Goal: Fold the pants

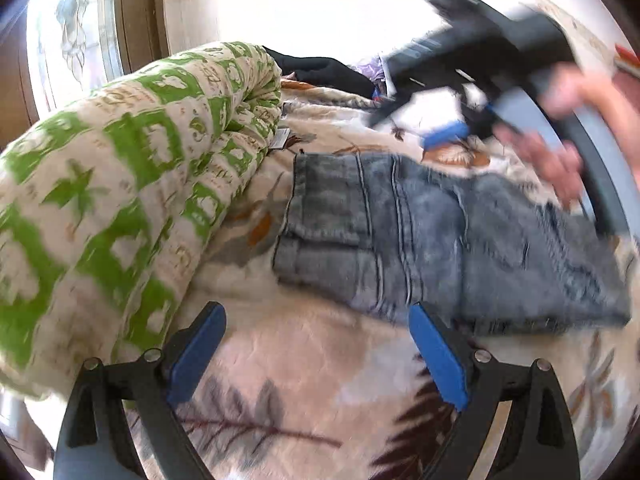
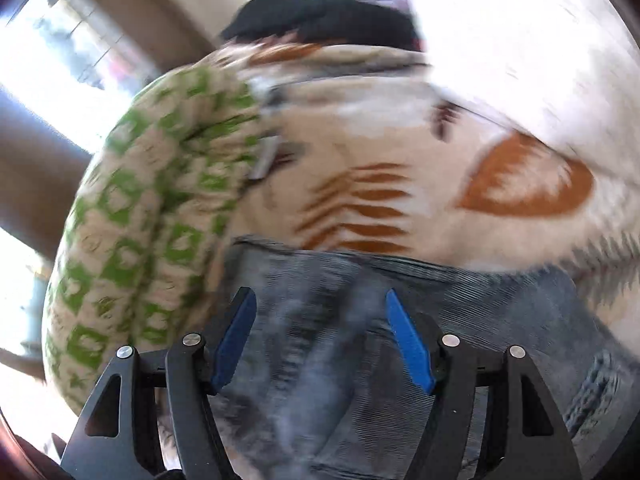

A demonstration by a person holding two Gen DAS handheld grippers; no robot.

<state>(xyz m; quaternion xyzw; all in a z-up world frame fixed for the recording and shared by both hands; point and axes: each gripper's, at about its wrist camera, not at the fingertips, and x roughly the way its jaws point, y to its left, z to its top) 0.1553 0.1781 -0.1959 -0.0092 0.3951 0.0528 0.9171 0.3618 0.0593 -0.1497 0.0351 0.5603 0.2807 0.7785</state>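
Note:
Grey-blue denim pants [image 1: 432, 236] lie folded on a cream blanket with leaf prints [image 1: 304, 364]. My left gripper [image 1: 316, 320] is open and empty, just in front of the pants' near edge. My right gripper [image 2: 320, 300] is open and empty above the pants [image 2: 340, 344]. In the left wrist view the right gripper [image 1: 420, 124] shows blurred, held in a hand above the pants' far side.
A rolled green-and-cream quilt [image 1: 112, 184] lies along the left, touching the blanket beside the pants; it also shows in the right wrist view [image 2: 152, 232]. A black garment [image 1: 328, 70] lies at the far side. A window [image 1: 76, 40] is at the back left.

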